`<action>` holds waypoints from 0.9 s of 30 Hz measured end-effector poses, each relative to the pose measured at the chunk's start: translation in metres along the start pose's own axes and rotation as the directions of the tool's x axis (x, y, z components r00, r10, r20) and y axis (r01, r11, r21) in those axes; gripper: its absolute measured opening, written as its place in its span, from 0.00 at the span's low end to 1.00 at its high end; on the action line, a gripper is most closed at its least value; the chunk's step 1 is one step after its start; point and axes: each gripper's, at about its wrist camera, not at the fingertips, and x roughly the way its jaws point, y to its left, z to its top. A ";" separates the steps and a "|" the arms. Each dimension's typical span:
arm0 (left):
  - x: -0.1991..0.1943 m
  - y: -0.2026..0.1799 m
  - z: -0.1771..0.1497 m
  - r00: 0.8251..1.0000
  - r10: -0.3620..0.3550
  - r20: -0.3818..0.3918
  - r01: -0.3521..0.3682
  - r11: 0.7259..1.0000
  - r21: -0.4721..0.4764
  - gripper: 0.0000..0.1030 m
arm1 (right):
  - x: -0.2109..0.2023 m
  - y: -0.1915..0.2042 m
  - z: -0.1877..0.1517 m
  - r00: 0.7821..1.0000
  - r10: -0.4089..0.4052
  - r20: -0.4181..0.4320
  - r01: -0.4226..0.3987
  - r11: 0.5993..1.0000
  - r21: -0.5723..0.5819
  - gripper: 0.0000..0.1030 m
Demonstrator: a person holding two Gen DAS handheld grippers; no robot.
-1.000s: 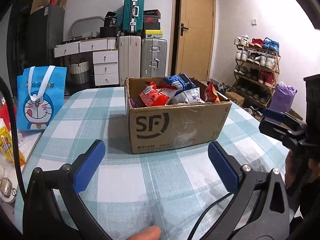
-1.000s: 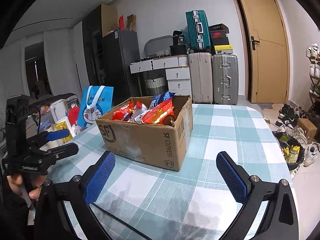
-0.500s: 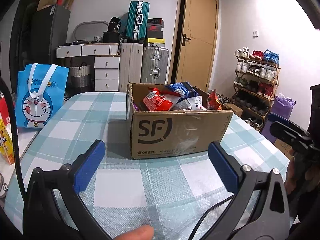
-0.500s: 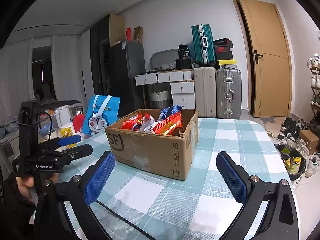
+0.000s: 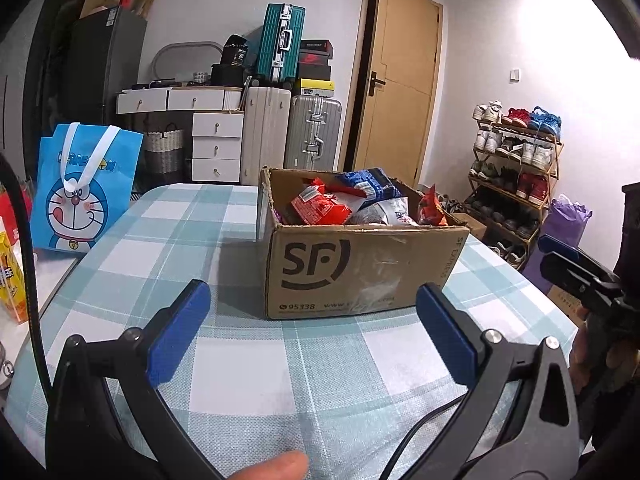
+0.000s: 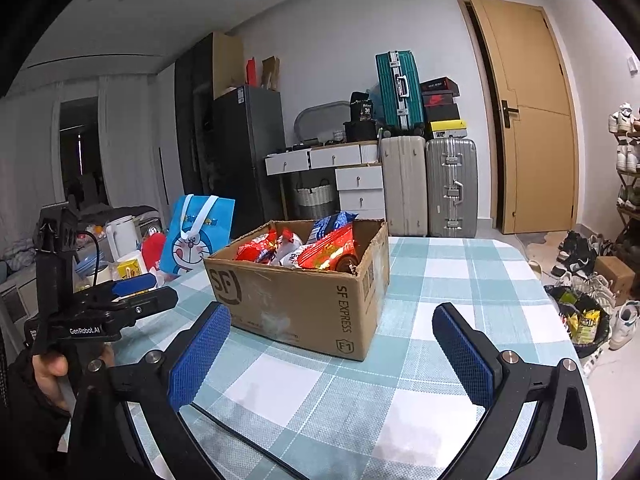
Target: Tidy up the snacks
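Observation:
A brown cardboard box marked SF (image 5: 352, 268) stands on the checked tablecloth, full of snack packets (image 5: 320, 206), red, blue and white. It also shows in the right wrist view (image 6: 300, 300) with red packets (image 6: 328, 250) on top. My left gripper (image 5: 312, 320) is open and empty, a short way in front of the box. My right gripper (image 6: 328, 344) is open and empty, near the box's front right corner. Each gripper shows in the other's view: the right one (image 5: 576, 268), the left one (image 6: 132, 296).
A blue Doraemon bag (image 5: 86, 188) stands at the table's left edge, by yellow cartons (image 5: 10, 276) and a white kettle (image 6: 122, 236). The table (image 6: 460, 280) ends on the right over a bin with snack bags (image 6: 580, 316). Suitcases and drawers line the back wall.
Both grippers have tilted up a little, so the box sits lower in both views. Both stay open and empty. The box has not moved.

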 end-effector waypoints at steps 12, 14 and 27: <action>0.000 0.000 0.000 1.000 0.001 0.007 -0.001 1.000 0.001 0.99 | -0.002 0.004 -0.002 1.000 -0.016 0.006 0.016 1.000 -0.020 1.00; -0.001 0.000 -0.001 1.000 0.001 0.006 -0.001 1.000 0.000 0.99 | -0.003 0.004 -0.002 1.000 -0.018 0.009 0.018 1.000 -0.020 1.00; -0.001 0.000 -0.002 1.000 0.001 0.009 -0.001 1.000 0.002 0.99 | -0.003 0.003 -0.001 1.000 -0.019 0.006 0.019 1.000 -0.014 1.00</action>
